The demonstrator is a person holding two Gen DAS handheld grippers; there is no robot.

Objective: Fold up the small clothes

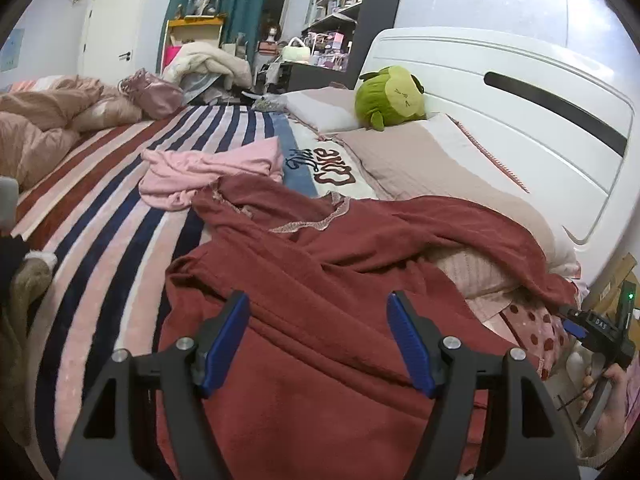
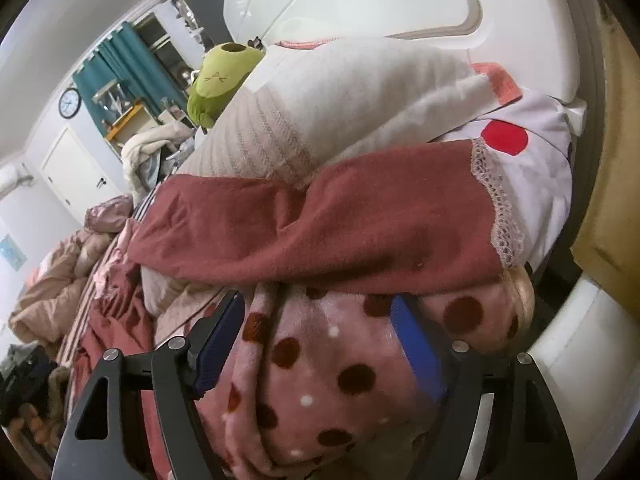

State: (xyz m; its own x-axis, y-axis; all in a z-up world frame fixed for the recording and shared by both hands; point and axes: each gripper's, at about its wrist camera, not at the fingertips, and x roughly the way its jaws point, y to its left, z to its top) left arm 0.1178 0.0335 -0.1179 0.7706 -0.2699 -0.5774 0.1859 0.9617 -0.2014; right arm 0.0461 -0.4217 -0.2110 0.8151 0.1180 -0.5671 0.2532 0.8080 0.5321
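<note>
A dark red garment (image 1: pixel 320 280) with lace trim lies spread and rumpled on the striped bed. One sleeve runs right over a pillow. My left gripper (image 1: pixel 318 312) is open just above its lower body, holding nothing. A pink garment (image 1: pixel 208 170) lies crumpled behind it. In the right wrist view the red sleeve (image 2: pixel 320 220), with a lace cuff (image 2: pixel 500 208), drapes across the pillow. My right gripper (image 2: pixel 320 320) is open, straddling a pink dotted blanket (image 2: pixel 328 372) just below the sleeve. It also shows at the left wrist view's right edge (image 1: pixel 576 326).
A striped bed cover (image 1: pixel 120 200) runs left. Pillows (image 1: pixel 420 160) and a green plush toy (image 1: pixel 390 98) lie against the white headboard (image 1: pixel 520 92). A rumpled pink duvet (image 1: pixel 40 120) sits far left. A white dotted cloth (image 2: pixel 532 160) lies under the cuff.
</note>
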